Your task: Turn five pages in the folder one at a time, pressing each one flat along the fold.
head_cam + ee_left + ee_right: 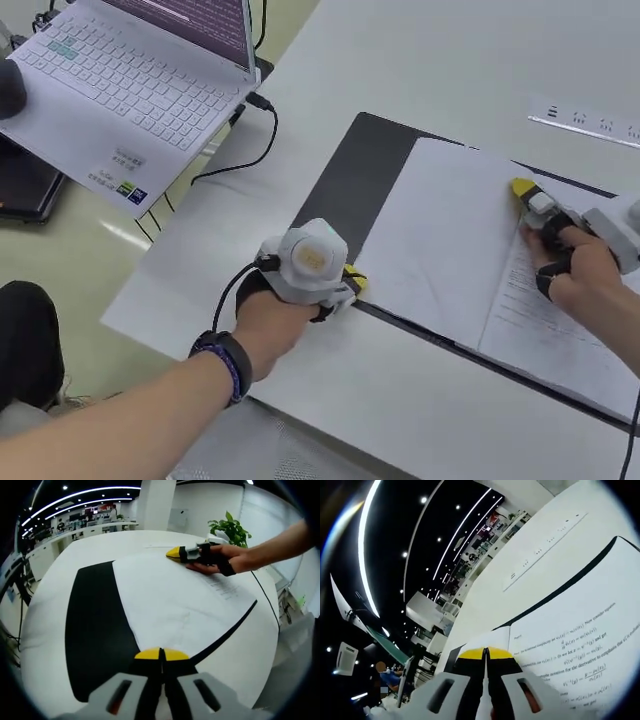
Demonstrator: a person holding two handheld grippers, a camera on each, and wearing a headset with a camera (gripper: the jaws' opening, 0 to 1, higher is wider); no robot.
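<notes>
Open black folder [350,180] is lying flat on the white table [420,60], its cover spread out toward the person's left. A blank white page [440,230] is lying over the left half. A page of printed text [560,330] is lying over the right half.

Left gripper [352,283], white-bodied with yellow tips, is sitting at the near edge of the folder, by the near corner of the blank page. In the left gripper view its jaws are pressed together, and nothing is showing between them. The left hand [270,325] is wrapping the body from behind; a dark wristband [228,360] is sitting on that wrist.

Right gripper [524,188] is resting its yellow tips on the paper at the fold, near the far edge of the folder. In the right gripper view its jaws are also closed tip to tip, right on the line where the blank page meets the printed page. The right hand [580,275] is lying over the printed page.

A white laptop [140,80] is standing open to the far left, with a black cable [255,155] trailing from it. A socket strip [585,122] is set into the table at far right. A green potted plant [231,529] is standing beyond the table.
</notes>
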